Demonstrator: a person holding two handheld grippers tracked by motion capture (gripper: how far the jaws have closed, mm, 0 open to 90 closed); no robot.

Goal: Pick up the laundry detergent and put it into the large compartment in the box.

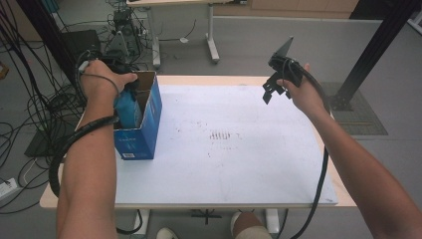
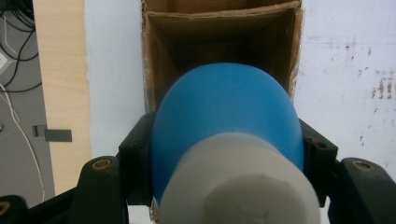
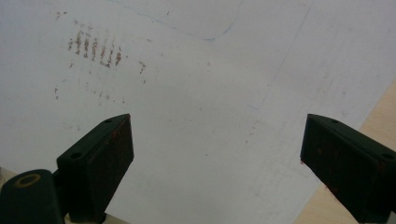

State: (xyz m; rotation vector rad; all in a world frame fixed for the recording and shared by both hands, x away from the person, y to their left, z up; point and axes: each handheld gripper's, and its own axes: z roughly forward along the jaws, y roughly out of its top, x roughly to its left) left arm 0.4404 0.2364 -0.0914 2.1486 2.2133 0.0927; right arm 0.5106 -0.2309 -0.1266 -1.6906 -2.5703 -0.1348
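Holding one blue bottle (image 2: 224,121) over one box (image 1: 149,119), left tool (image 2: 226,154).

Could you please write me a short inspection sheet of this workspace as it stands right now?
Surface: white table top, brownish smudges near the middle.
Job's things: blue bottle with white cap, held at the mouth of the open blue carton at the table's left edge.
Clutter: nothing seen.
Grippers: left tool shut on the blue bottle; right tool open, nothing between its jaws, above bare table top.
Cables: black cable trails along the right forearm; loose black cables on the floor, left.
Surroundings: grey floor, another table's legs behind.
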